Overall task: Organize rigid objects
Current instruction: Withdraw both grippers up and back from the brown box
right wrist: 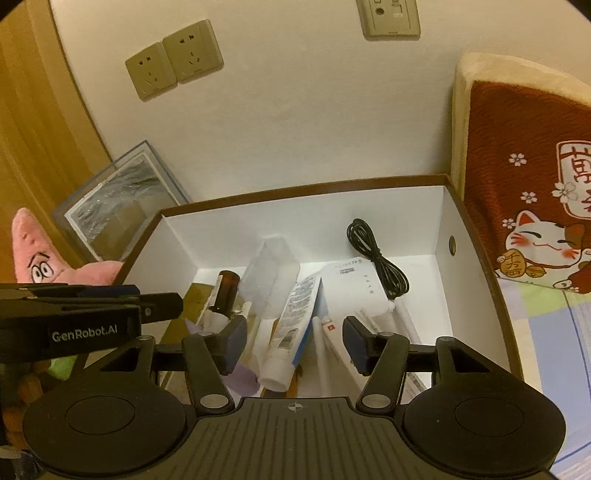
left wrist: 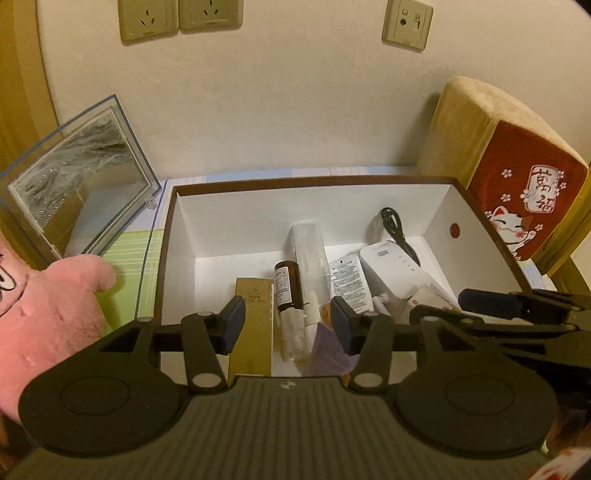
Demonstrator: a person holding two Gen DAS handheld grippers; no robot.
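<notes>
One open box (left wrist: 173,236), brown outside and white inside, sits against the wall and holds the task's items. Count inside: one gold carton (left wrist: 253,325) at the left, one amber bottle (left wrist: 287,286) just beside it, one clear plastic case (left wrist: 309,247) lying behind the bottle, one white tube (right wrist: 293,325) with printed text, cap toward the camera, one white router (right wrist: 354,288) with antennas, one coiled black cable (right wrist: 376,258) resting against the back right, and one purple item (right wrist: 243,380) near the front, too hidden to identify. Some smaller white pieces lie among them; count unclear. Left gripper (left wrist: 287,325) hovers over the box's near left part, jaws apart, nothing between the pads. Right gripper (right wrist: 294,341) hovers over the near middle, jaws apart above the tube, pads not touching it. Outside the box: one pink plush toy (left wrist: 55,306) at left, one clear framed picture (left wrist: 81,184) leaning behind it, one red lucky-cat cushion (right wrist: 528,206) at right, three wall outlet plates (left wrist: 147,18).
</notes>
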